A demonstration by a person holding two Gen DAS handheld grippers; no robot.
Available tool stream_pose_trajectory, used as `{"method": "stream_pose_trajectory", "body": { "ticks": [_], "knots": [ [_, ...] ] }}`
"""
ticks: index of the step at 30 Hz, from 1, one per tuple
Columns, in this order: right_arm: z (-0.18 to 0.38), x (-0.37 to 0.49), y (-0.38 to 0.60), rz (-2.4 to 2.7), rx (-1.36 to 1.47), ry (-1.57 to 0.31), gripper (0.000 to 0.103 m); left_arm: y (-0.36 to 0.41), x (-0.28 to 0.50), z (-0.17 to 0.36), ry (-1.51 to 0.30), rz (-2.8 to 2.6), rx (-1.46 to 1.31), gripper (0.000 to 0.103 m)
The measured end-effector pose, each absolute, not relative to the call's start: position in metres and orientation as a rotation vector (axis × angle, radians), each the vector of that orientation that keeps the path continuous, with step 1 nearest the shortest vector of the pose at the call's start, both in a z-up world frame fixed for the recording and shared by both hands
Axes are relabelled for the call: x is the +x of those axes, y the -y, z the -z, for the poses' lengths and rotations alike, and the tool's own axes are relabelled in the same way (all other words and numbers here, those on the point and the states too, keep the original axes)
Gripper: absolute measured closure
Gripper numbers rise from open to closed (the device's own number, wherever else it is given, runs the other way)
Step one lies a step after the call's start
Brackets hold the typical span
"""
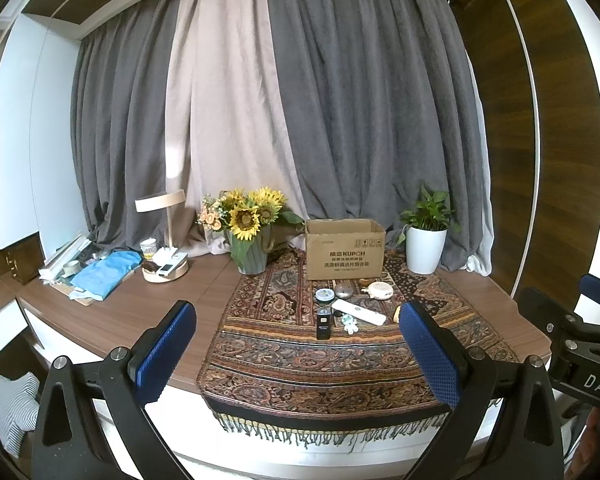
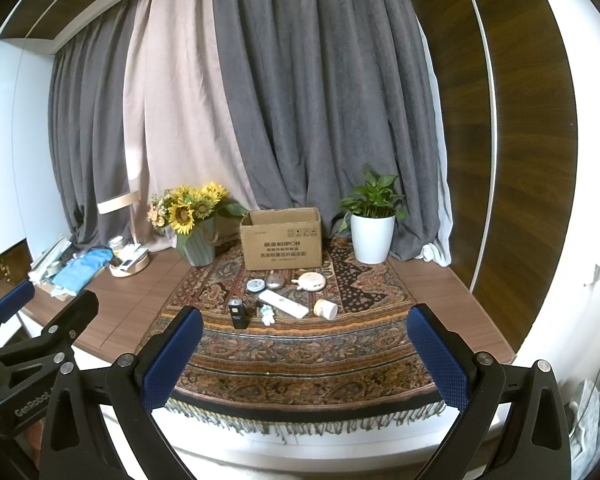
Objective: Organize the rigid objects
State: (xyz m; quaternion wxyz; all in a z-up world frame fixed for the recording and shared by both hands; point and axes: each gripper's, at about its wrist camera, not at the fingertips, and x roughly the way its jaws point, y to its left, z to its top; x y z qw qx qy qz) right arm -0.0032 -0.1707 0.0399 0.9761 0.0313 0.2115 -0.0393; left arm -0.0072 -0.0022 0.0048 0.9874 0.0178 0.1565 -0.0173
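Observation:
An open cardboard box (image 1: 345, 249) (image 2: 282, 238) stands on a patterned cloth (image 1: 324, 360) (image 2: 300, 356). In front of it lie several small items: a white remote (image 1: 358, 312) (image 2: 283, 303), a black rectangular device (image 1: 323, 323) (image 2: 237, 313), a round tin (image 1: 324, 295) (image 2: 255, 286), a grey dome (image 1: 343, 289) (image 2: 276, 280), a cream round case (image 1: 379, 290) (image 2: 311, 281), a small white figurine (image 1: 349, 324) (image 2: 267, 315) and a yellow-lidded jar on its side (image 2: 325, 308). My left gripper (image 1: 296, 354) and right gripper (image 2: 304, 356) are both open and empty, held before the table's front edge.
A vase of sunflowers (image 1: 249, 236) (image 2: 194, 229) stands left of the box and a potted plant (image 1: 426, 236) (image 2: 372, 224) right of it. A desk lamp (image 1: 162, 216), a tray of small things (image 1: 165, 266) and blue cloth (image 1: 104, 272) fill the table's left end. Curtains hang behind.

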Motion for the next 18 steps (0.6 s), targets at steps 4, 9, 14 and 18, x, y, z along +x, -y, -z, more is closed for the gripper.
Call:
{"method": "stream_pose_trajectory", "body": {
  "ticks": [4, 9, 14, 18],
  "knots": [
    [-0.0401, -0.0031, 0.1705, 0.079, 0.063, -0.427, 0.000, 0.0029, -0.0053, -0.0060, -0.316, 0.038, 0.037, 0.000],
    [-0.0396, -0.0035, 0.1710, 0.081, 0.065, -0.426, 0.000, 0.0040, -0.0057, -0.0054, -0.318, 0.041, 0.036, 0.000],
    [-0.0400, -0.0034, 0.1710, 0.081, 0.063, -0.425, 0.000, 0.0043, -0.0059, -0.0047, -0.320, 0.042, 0.035, 0.000],
    [-0.0398, -0.0038, 0.1711, 0.080, 0.065, -0.425, 0.000, 0.0038, -0.0071, -0.0035, -0.321, 0.043, 0.035, 0.000]
  ]
}}
